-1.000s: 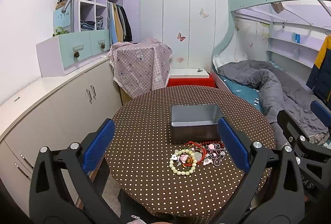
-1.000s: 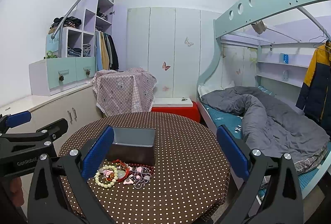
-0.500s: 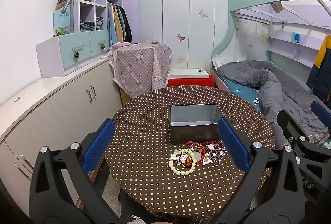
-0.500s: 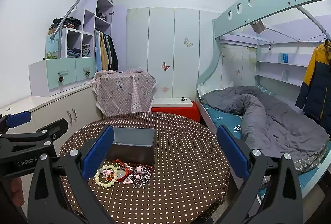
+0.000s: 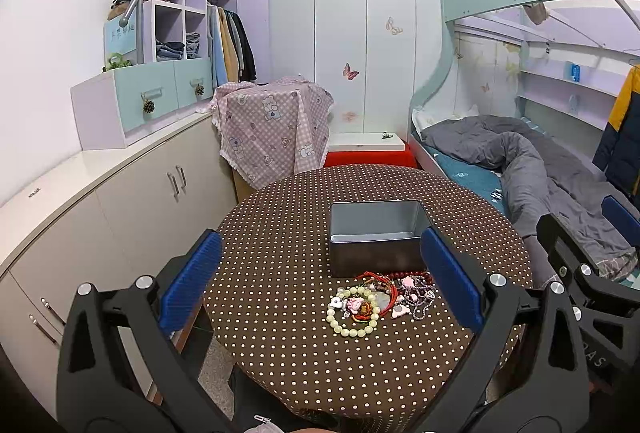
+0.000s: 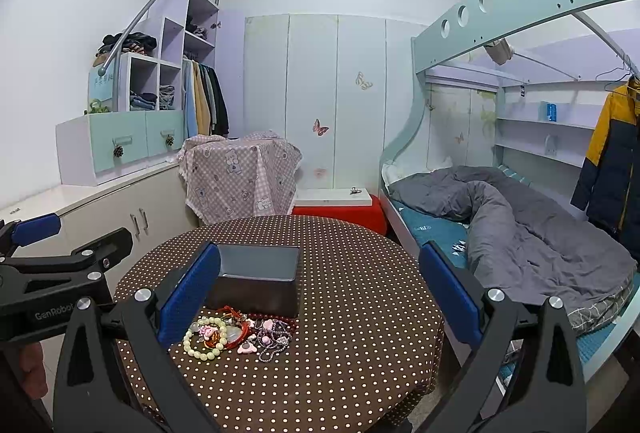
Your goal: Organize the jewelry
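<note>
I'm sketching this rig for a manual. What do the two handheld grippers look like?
Both match: the left gripper and right gripper have black, angular plastic frames with triangular cut-outs, silver round bolts at the joints, and two long fingers faced with ribbed blue pads. White "GenRobot" lettering marks the left gripper's side.

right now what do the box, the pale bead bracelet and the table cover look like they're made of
Box: likely thin metal, tin-like; grey satin walls with a soft sheen and sharp folded edges.

Pale bead bracelet: smooth glossy round beads, creamy green; could be jade-like stone, glass or plastic, the look leaves it open.

Table cover: brown with white dots, draping over the edge; cloth or soft vinyl, hard to tell.
</note>
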